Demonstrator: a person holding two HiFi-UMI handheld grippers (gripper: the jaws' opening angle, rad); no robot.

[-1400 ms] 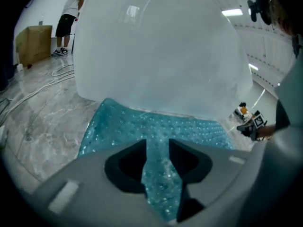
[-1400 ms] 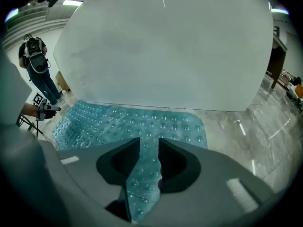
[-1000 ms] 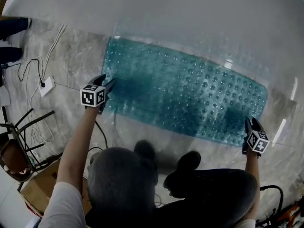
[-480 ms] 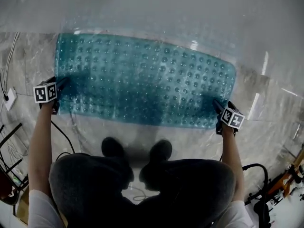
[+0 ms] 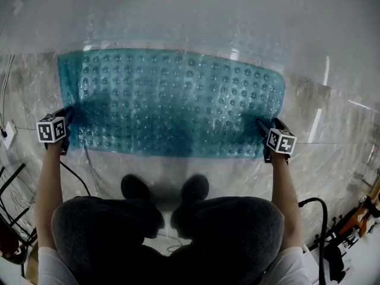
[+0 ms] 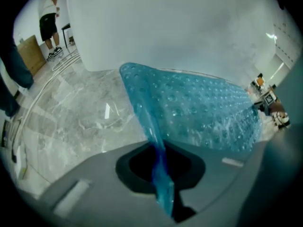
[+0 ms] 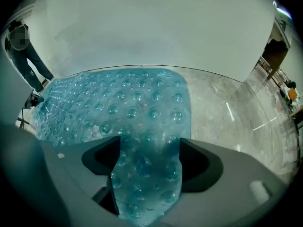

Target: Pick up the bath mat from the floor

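so the bath mat (image 5: 172, 103) is spread flat on the floor (image 5: 332, 135), long side running left to right, far edge right up against the white tub (image 5: 190, 10), and there's a gripper at each near corner. The left gripper (image 5: 64, 119) looks decent: its jaws are closing down to a sliver with the mat's left edge standing on edge between them, pinched across its faces. The right gripper (image 5: 265, 129) is the one I'd worry about. Its jaws are wide apart and only just closing, and the mat's right corner lies flat across the gap, bubbly face to the camera, so they'd squeeze it edge to edge instead of clamping its faces. My guess is it crumples and pops out once the lift starts. Then the whole mat hangs off the left corner and swings or drags. Also, all those bumps look like suction cups; if any are stuck to the tile, a fast pull could yank the thin edge out of the left claw too.
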